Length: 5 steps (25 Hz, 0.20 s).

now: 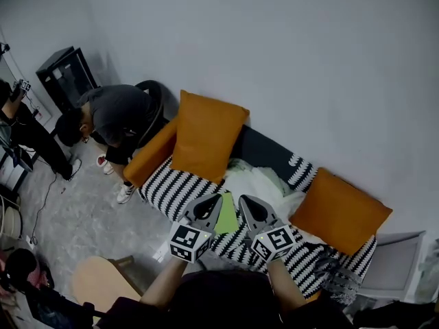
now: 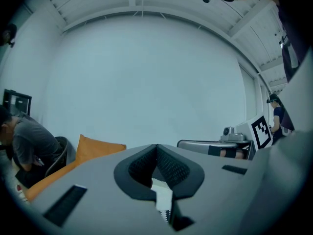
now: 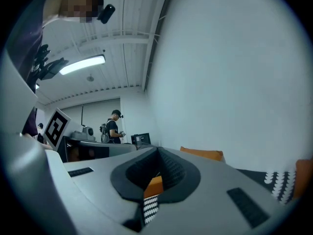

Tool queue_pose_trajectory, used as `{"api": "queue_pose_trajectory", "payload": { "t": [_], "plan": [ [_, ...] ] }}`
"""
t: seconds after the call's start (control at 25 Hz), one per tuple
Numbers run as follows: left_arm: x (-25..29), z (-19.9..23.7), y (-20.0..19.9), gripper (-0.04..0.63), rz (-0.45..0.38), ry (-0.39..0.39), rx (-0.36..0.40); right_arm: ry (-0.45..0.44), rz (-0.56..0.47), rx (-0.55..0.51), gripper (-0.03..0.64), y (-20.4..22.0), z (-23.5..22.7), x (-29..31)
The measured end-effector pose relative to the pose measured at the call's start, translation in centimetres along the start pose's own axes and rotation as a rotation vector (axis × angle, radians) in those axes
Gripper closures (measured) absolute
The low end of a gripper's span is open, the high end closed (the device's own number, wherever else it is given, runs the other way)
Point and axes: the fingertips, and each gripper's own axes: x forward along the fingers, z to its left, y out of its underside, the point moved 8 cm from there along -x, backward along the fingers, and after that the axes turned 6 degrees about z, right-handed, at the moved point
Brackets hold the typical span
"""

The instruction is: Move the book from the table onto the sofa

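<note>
A flat green book [image 1: 227,214] lies on the black-and-white patterned seat of the sofa [image 1: 171,187], partly hidden between my two grippers. My left gripper [image 1: 213,200] hovers over the book's left edge with its jaws shut and nothing in them. Just right of the book, my right gripper [image 1: 245,203] is also shut and empty. In the left gripper view the left gripper [image 2: 156,149] points level at a bare wall. In the right gripper view the right gripper [image 3: 157,152] points along the wall over the sofa.
Two orange cushions [image 1: 207,134] [image 1: 339,211] lean on the sofa back, with a pale cloth [image 1: 257,180] between them. A person [image 1: 110,115] bends over by the sofa's left end. A round wooden table [image 1: 99,279] stands at the lower left and a grey chair [image 1: 394,262] at the right.
</note>
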Motion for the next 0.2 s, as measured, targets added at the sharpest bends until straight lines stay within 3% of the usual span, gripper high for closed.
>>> {"api": "queue_pose_trajectory", "payload": {
  "t": [0.2],
  "plan": [
    [-0.85,-0.21,0.39,0.58,-0.015,-0.01,0.007,-0.01,-0.008,-0.012,0.595,0.11,0.75,-0.23]
  ]
}}
